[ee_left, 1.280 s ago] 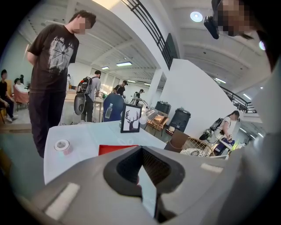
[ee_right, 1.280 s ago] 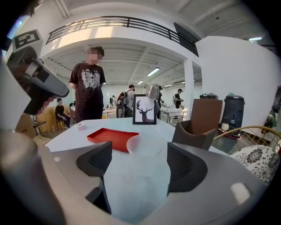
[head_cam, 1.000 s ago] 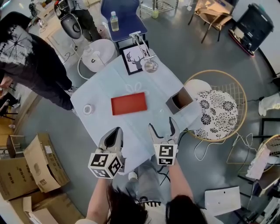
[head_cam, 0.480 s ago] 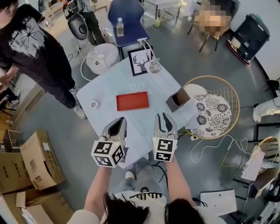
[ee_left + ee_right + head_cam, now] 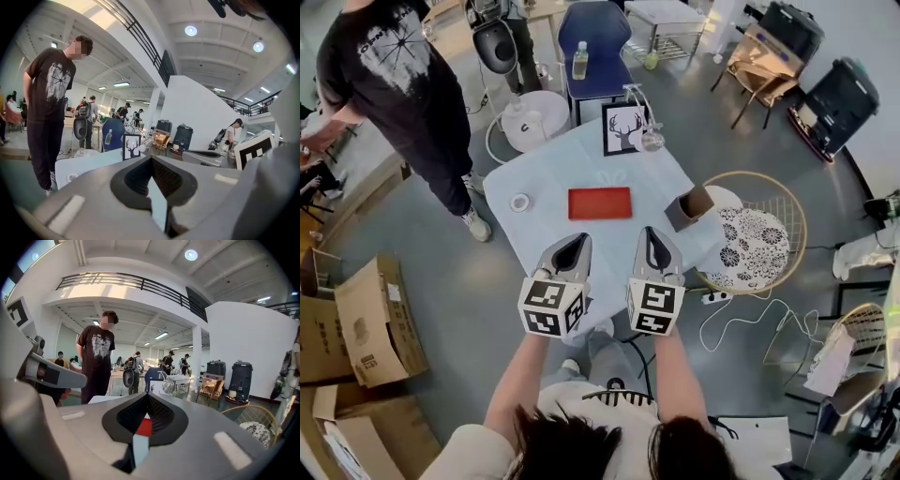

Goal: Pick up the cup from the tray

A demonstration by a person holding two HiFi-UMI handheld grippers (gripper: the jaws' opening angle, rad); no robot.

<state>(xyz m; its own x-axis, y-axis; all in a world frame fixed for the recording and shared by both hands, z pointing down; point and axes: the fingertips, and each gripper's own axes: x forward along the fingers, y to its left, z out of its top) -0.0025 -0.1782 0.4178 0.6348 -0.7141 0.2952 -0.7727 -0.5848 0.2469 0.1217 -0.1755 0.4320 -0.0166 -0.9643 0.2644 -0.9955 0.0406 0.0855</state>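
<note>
A red tray (image 5: 600,202) lies flat on the pale table (image 5: 581,164) with nothing on it that I can see. Left of it on the table sits a small white round thing (image 5: 519,202); whether it is a cup I cannot tell. My left gripper (image 5: 572,247) hangs over the table's near edge, jaws together and empty. Beside it my right gripper (image 5: 654,242) is shut; its jaws have just been closing with nothing between them. In the right gripper view the red tray (image 5: 144,426) shows through the gap behind the right gripper (image 5: 148,393). The left gripper (image 5: 151,158) points across the table.
A brown open box (image 5: 689,207) stands at the table's right edge. A framed deer picture (image 5: 624,129) and a glass lamp (image 5: 652,141) are at the far end. A person in a black T-shirt (image 5: 403,66) stands far left. A wicker chair (image 5: 759,230) is on the right, cardboard boxes (image 5: 375,319) on the left.
Both grippers have risen toward the head camera and away from the table. The right jaws went from wide open to shut on nothing. The left jaws stayed together.
</note>
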